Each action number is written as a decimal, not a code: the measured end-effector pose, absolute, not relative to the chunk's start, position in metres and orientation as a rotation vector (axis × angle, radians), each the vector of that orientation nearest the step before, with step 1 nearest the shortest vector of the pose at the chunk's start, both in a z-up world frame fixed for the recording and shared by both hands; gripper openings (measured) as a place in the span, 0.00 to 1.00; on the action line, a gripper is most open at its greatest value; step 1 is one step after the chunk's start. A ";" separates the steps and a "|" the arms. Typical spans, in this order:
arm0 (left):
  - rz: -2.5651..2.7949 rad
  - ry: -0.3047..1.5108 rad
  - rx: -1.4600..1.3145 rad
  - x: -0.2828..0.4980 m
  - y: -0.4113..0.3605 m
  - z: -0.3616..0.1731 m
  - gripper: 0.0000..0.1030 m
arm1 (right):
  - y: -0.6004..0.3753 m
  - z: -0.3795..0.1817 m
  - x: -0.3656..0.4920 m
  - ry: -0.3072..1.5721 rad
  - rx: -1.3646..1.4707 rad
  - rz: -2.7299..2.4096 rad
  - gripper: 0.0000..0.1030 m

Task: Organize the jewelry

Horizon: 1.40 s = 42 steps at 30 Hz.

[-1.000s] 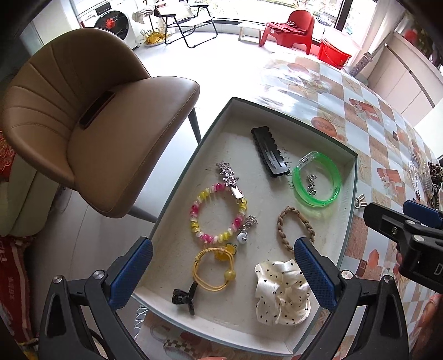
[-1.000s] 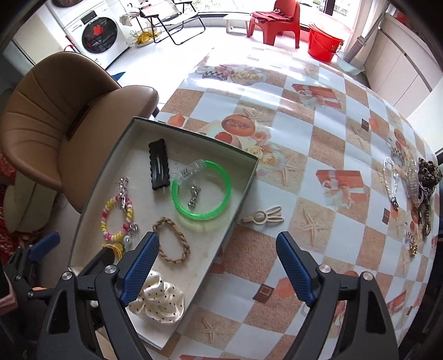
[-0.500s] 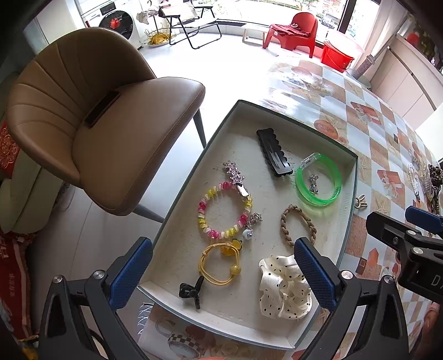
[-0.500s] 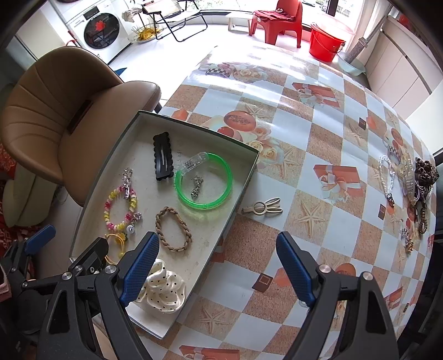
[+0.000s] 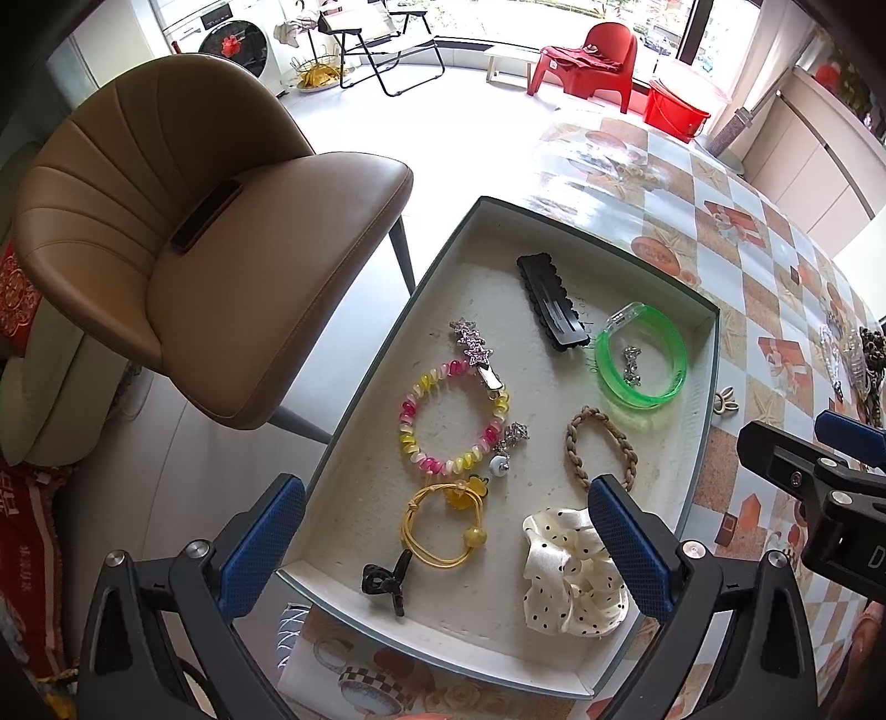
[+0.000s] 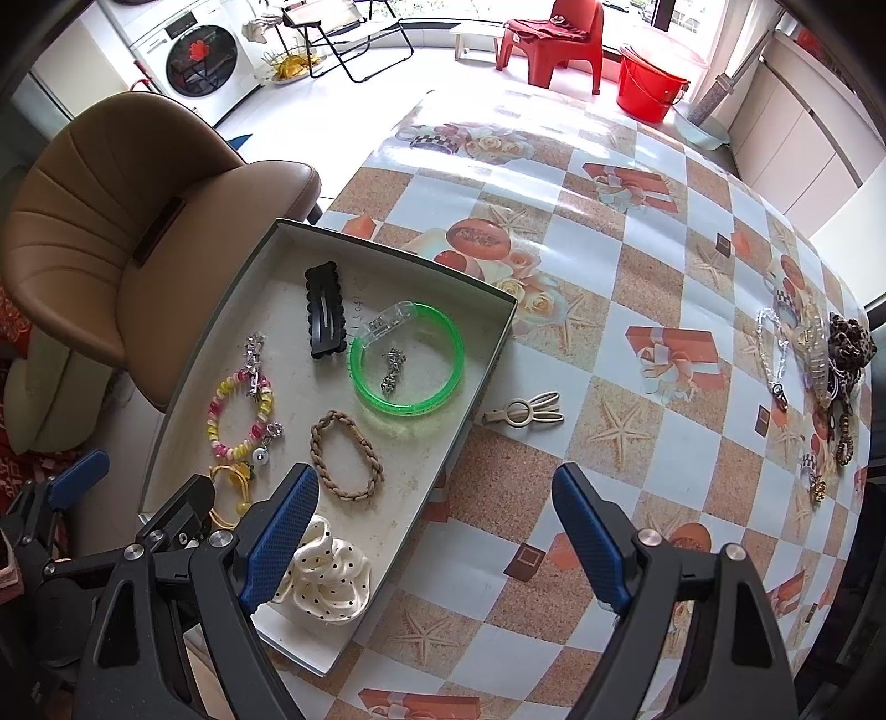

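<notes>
A grey tray (image 5: 714, 354) (image 6: 493, 354) on the table's left edge holds a green bangle (image 5: 642, 354) (image 6: 408, 363), a black clip (image 5: 551, 307) (image 6: 324, 310), a pink-yellow bead bracelet (image 5: 451, 415) (image 6: 241, 410), a braided brown tie (image 5: 601, 454) (image 6: 346, 454), a yellow tie (image 5: 443, 526) and a dotted white scrunchie (image 5: 570, 576) (image 6: 326, 576). A beige rabbit clip (image 6: 523, 414) lies on the table beside the tray. My left gripper (image 5: 443, 548) is open and empty above the tray's near end. My right gripper (image 6: 437, 537) is open and empty over the tray's right rim.
A pile of loose jewelry (image 6: 819, 376) lies at the table's far right edge. A brown chair (image 5: 183, 238) stands left of the tray. The table has a checked cloth (image 6: 637, 277). A red bucket (image 6: 650, 88) and a red chair (image 6: 548, 39) stand on the floor beyond.
Both grippers have drawn back and risen a little, so the tray and table look smaller and farther. Both stay open and empty. No item has moved.
</notes>
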<state>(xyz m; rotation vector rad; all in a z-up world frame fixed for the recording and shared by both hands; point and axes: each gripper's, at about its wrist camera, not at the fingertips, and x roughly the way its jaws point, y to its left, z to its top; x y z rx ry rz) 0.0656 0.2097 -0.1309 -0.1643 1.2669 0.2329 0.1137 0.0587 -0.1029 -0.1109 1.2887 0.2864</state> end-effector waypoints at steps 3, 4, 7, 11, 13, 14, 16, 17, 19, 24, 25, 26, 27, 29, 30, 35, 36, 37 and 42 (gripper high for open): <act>0.233 1.267 -0.162 0.066 0.210 -0.131 1.00 | 0.059 -0.103 0.114 1.288 -0.110 0.286 0.86; 0.234 1.266 -0.164 0.066 0.209 -0.131 1.00 | 0.059 -0.103 0.114 1.288 -0.111 0.286 0.86; 0.233 1.267 -0.163 0.066 0.209 -0.131 1.00 | 0.059 -0.103 0.114 1.288 -0.110 0.287 0.86; 0.235 1.266 -0.163 0.066 0.209 -0.132 1.00 | 0.059 -0.103 0.113 1.287 -0.108 0.286 0.86; 0.234 1.266 -0.163 0.066 0.209 -0.132 1.00 | 0.059 -0.102 0.114 1.287 -0.110 0.286 0.86; 0.234 1.266 -0.162 0.066 0.209 -0.132 1.00 | 0.059 -0.102 0.114 1.287 -0.110 0.285 0.86; 0.234 1.265 -0.161 0.065 0.209 -0.132 1.00 | 0.059 -0.102 0.114 1.288 -0.108 0.285 0.86; 0.235 1.266 -0.162 0.066 0.209 -0.132 1.00 | 0.059 -0.102 0.114 1.288 -0.109 0.286 0.86; 0.235 1.266 -0.162 0.066 0.208 -0.132 1.00 | 0.059 -0.102 0.114 1.288 -0.110 0.287 0.86; 0.236 1.266 -0.161 0.065 0.208 -0.131 1.00 | 0.059 -0.102 0.114 1.287 -0.111 0.287 0.86; 0.236 1.266 -0.161 0.065 0.209 -0.132 1.00 | 0.059 -0.102 0.113 1.286 -0.112 0.287 0.86; 0.236 1.266 -0.161 0.065 0.208 -0.132 1.00 | 0.059 -0.102 0.113 1.287 -0.112 0.287 0.86; 0.235 1.266 -0.160 0.065 0.209 -0.132 1.00 | 0.059 -0.101 0.113 1.287 -0.111 0.286 0.86; 0.235 1.265 -0.160 0.065 0.209 -0.132 1.00 | 0.059 -0.101 0.113 1.286 -0.111 0.287 0.86; 0.236 1.265 -0.159 0.065 0.209 -0.132 1.00 | 0.059 -0.101 0.113 1.286 -0.113 0.287 0.86; 0.240 1.262 -0.153 0.064 0.210 -0.131 1.00 | 0.059 -0.101 0.112 1.287 -0.112 0.287 0.86; 0.241 1.260 -0.152 0.064 0.210 -0.131 1.00 | 0.059 -0.101 0.112 1.287 -0.112 0.287 0.86; 0.242 1.259 -0.151 0.063 0.210 -0.131 1.00 | 0.059 -0.101 0.111 1.287 -0.112 0.288 0.86; 0.246 1.259 -0.149 0.062 0.211 -0.130 1.00 | 0.059 -0.100 0.110 1.286 -0.112 0.288 0.86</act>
